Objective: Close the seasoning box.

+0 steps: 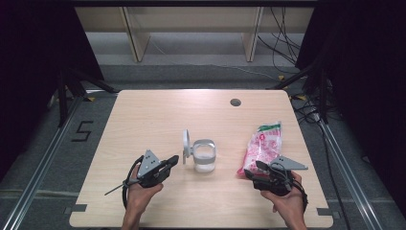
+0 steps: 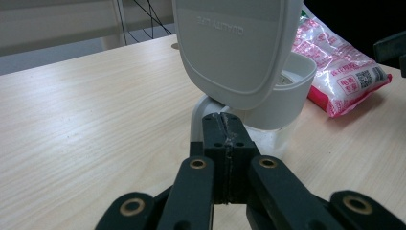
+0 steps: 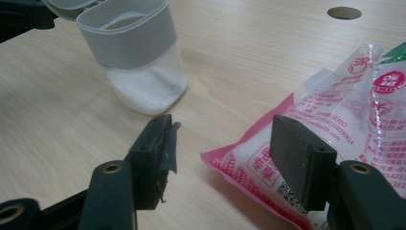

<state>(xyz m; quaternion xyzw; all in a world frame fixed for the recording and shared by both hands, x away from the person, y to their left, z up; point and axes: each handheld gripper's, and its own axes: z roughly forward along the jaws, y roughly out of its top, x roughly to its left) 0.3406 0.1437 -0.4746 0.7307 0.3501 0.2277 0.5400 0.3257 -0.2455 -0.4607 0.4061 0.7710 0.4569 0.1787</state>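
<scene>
Sitting mid-desk [image 1: 143, 115]: jar [image 1: 205, 158] with white granules in the bottom, its flip lid [image 1: 186, 143] swung up and standing on edge on the jar's left side. Bag [image 1: 261, 148] lies to the right of the jar, well apart from it, long axis running front to back on the desk.

Left gripper [image 1: 173, 159] sits just left of the jar, pointing right at it. In the left gripper view the jaws are fully together with nothing between them, tips right at the lid hinge area; I can't tell whether they touch it.

Right gripper [image 1: 256, 168] is at the bag's near end. In the right gripper view the jaws stand apart, with the bag's near corner [image 3: 249, 163] lying between them, pads not pressing on it.

Key relation: the bag is directly ahead of the right gripper, so a grab there takes one short end, with the length hanging away. The right hand is clearly the nearer one to the bag; the left is nearer the jar. Likely next step, my guess: close on the bag's end, lift, and carry it left toward the jar mouth.
</scene>
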